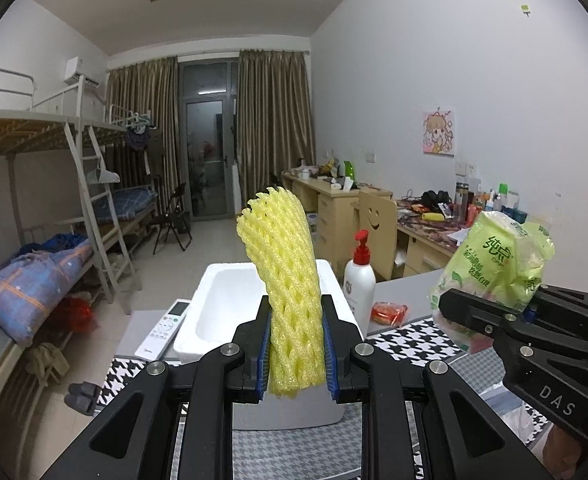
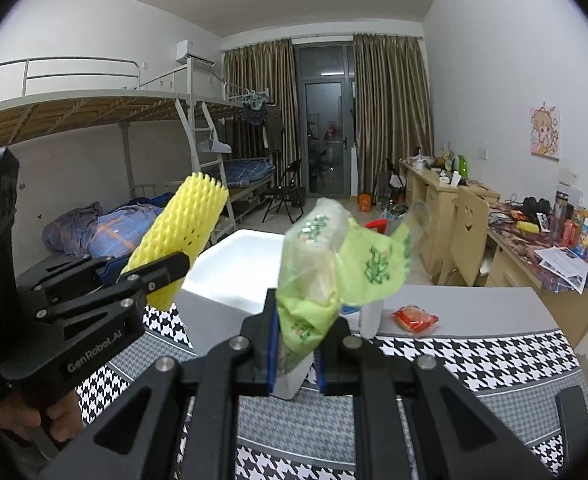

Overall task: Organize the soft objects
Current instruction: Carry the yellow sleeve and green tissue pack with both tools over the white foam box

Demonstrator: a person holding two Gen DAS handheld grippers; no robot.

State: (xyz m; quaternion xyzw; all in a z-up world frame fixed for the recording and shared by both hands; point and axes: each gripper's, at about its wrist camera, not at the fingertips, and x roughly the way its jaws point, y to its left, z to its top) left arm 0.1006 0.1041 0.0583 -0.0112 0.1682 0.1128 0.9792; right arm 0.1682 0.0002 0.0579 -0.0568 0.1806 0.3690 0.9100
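Observation:
My left gripper (image 1: 296,354) is shut on a yellow foam net sleeve (image 1: 283,280), which stands upright between the blue pads, raised above the table. The same sleeve (image 2: 177,236) and left gripper (image 2: 149,276) show at the left of the right wrist view. My right gripper (image 2: 296,354) is shut on a green plastic tissue pack (image 2: 322,264), crumpled and sticking upward. In the left wrist view that pack (image 1: 498,264) hangs at the right in the right gripper (image 1: 490,312). A white foam box (image 1: 229,300) sits open on the table just beyond both grippers.
A white pump bottle (image 1: 358,284) and a red snack packet (image 1: 390,313) stand right of the box. A white remote (image 1: 161,330) lies left of it. The table has a houndstooth cloth (image 2: 474,360). Bunk beds are at the left, desks and a chair at the right.

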